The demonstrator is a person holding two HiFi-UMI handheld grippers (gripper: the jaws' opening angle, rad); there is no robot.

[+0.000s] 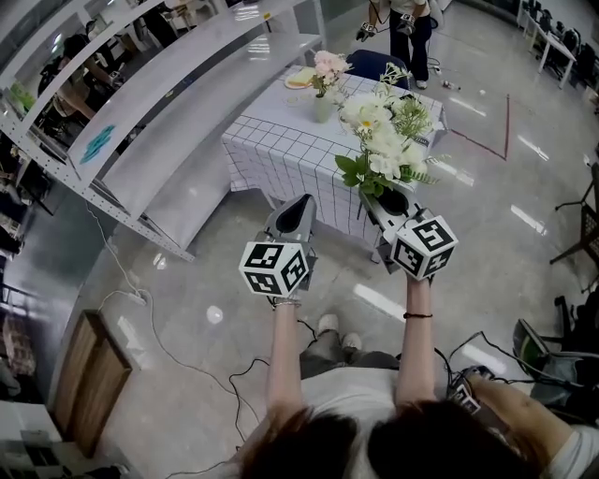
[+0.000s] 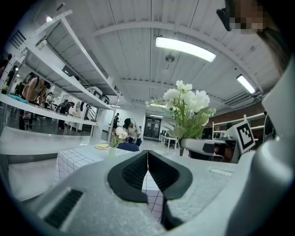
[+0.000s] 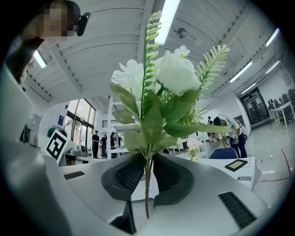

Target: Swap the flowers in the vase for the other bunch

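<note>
My right gripper (image 1: 388, 198) is shut on the stems of a bunch of white flowers with green leaves (image 1: 384, 131), held upright in front of me. In the right gripper view the thin stem (image 3: 147, 184) runs down between the closed pads and the white blooms (image 3: 173, 73) fill the middle. My left gripper (image 1: 301, 208) is shut with nothing in it; its pads meet in the left gripper view (image 2: 147, 162). A pale vase of pink flowers (image 1: 325, 82) stands on the table with the grid cloth (image 1: 281, 154), beyond both grippers. The left gripper view shows it small and far off (image 2: 117, 137).
A long white shelving rack (image 1: 140, 122) runs along the left. A yellow plate (image 1: 301, 79) lies beside the vase, with a blue chair (image 1: 374, 64) and a person (image 1: 404, 23) behind the table. Cables (image 1: 187, 360) trail over the glossy floor near my feet.
</note>
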